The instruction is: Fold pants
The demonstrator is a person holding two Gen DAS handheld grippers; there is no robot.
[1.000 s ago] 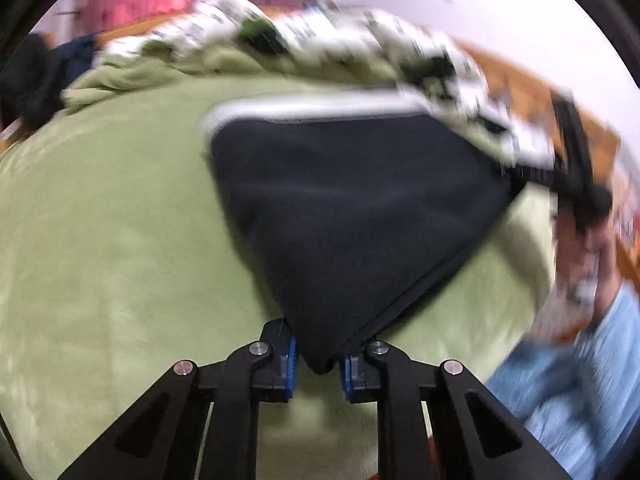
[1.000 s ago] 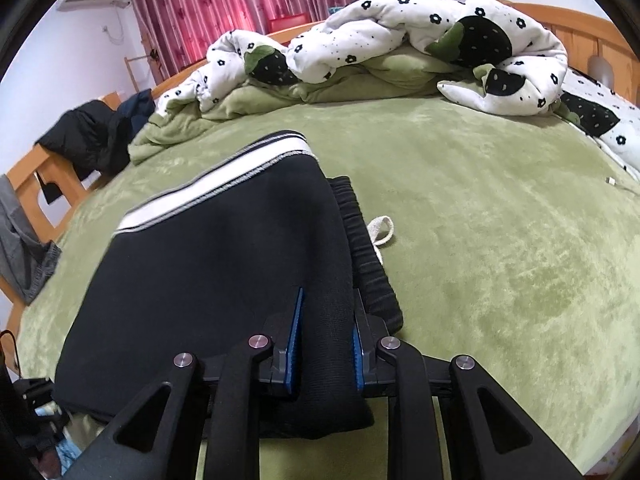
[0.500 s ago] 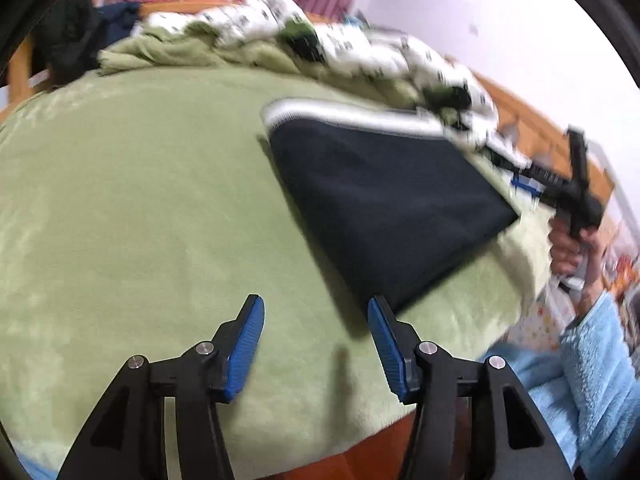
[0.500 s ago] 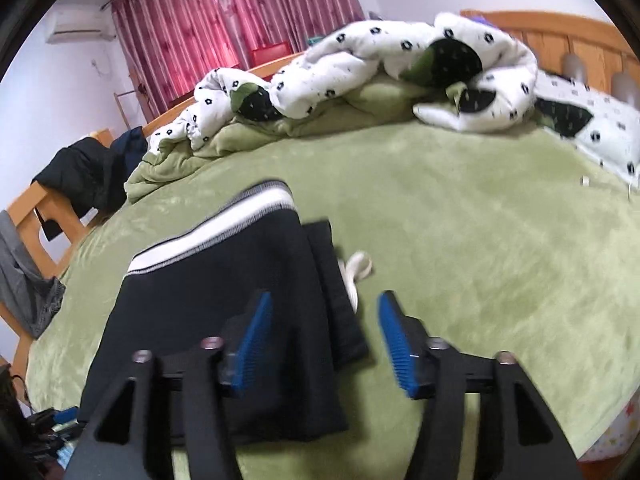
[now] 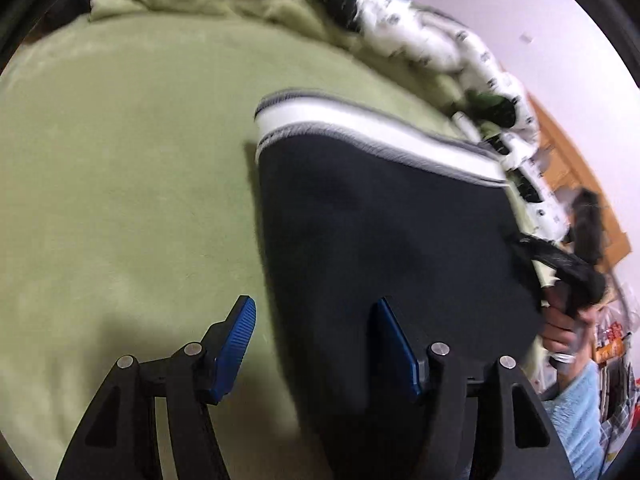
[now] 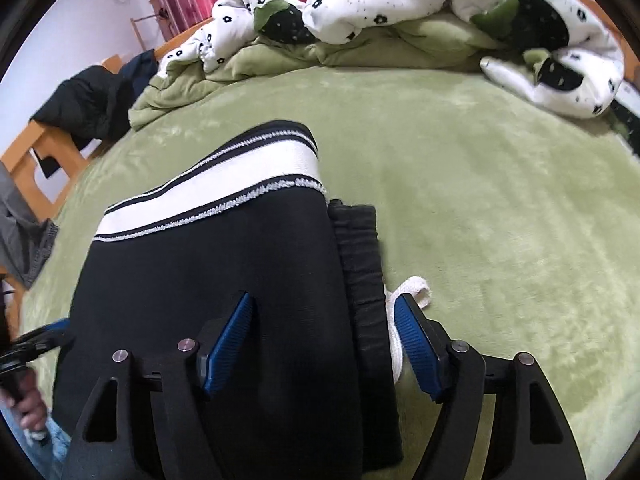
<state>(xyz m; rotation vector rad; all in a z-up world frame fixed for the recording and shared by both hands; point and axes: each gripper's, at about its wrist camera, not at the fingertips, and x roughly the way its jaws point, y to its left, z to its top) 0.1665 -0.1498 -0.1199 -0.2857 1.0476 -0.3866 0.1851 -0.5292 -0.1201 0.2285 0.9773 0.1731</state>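
A second ago both grippers pinched the black pants (image 6: 224,280); now we see the left gripper (image 5: 316,344) and right gripper (image 6: 324,340) with jaws opening, nothing pinched. We judge the fold laid: the pants lie as a flat knit rectangle, white-banded cuff on top, near the front edge of the plush green bed (image 6: 500,200).
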